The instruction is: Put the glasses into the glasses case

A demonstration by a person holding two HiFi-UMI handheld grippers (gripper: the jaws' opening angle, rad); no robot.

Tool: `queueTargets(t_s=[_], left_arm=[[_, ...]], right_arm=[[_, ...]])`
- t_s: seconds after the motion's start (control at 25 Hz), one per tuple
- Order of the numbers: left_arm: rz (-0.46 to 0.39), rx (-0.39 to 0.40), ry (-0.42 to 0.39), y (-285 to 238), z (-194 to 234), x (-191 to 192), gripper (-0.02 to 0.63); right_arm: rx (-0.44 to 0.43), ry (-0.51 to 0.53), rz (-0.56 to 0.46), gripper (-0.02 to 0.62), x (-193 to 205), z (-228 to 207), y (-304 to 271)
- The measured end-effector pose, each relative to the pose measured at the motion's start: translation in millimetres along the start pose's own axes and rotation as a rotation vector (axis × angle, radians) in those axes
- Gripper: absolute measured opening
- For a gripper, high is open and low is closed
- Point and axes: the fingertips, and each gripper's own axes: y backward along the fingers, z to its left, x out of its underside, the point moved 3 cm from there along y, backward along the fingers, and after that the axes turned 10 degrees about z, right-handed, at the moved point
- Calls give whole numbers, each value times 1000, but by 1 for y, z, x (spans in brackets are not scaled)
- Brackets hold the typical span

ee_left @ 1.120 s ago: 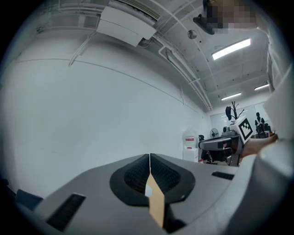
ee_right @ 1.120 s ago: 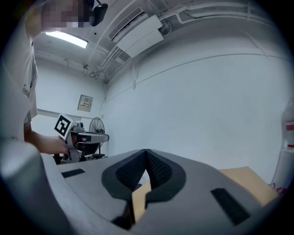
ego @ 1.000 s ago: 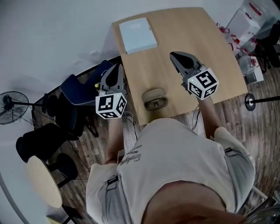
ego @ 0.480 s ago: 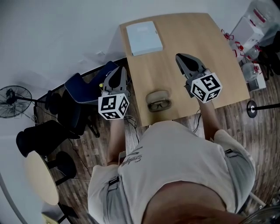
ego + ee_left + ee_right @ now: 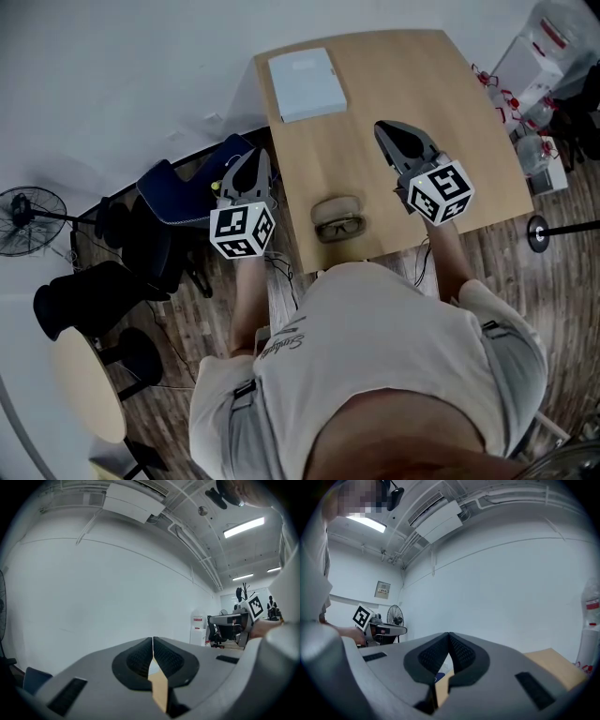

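A pair of dark-framed glasses [image 5: 338, 226] lies near the front edge of the wooden table [image 5: 375, 103], touching a tan oval glasses case [image 5: 335, 206] just behind it. My left gripper [image 5: 253, 161] hangs off the table's left side, above a blue chair, jaws together and empty. My right gripper [image 5: 393, 134] is held over the table to the right of the case, also shut with nothing in it. In both gripper views the jaws meet tip to tip, left gripper [image 5: 153, 640] and right gripper [image 5: 448, 635], and look level at a white wall.
A flat white box [image 5: 307, 83] lies at the table's far left corner. A blue chair [image 5: 178, 197] and black chairs [image 5: 84, 295] stand left of the table, with a fan [image 5: 23, 230] further left. Clutter with bags [image 5: 544, 84] sits to the right.
The head view shifted a little, so the table sits slightly differently in the picture. Both grippers stay shut in nearly the same places; glasses and case have not moved.
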Motion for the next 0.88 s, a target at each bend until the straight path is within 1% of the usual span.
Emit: queueTargets(t_s=[0.56,0.88], left_arm=[[14,21,18,-4,-6,8,16],[7,24,5,-7,-2,5,17]], right_arm=[[-16,-6,22,-5,9,-1,0],[-42,0,33,-5,15,4,-11]])
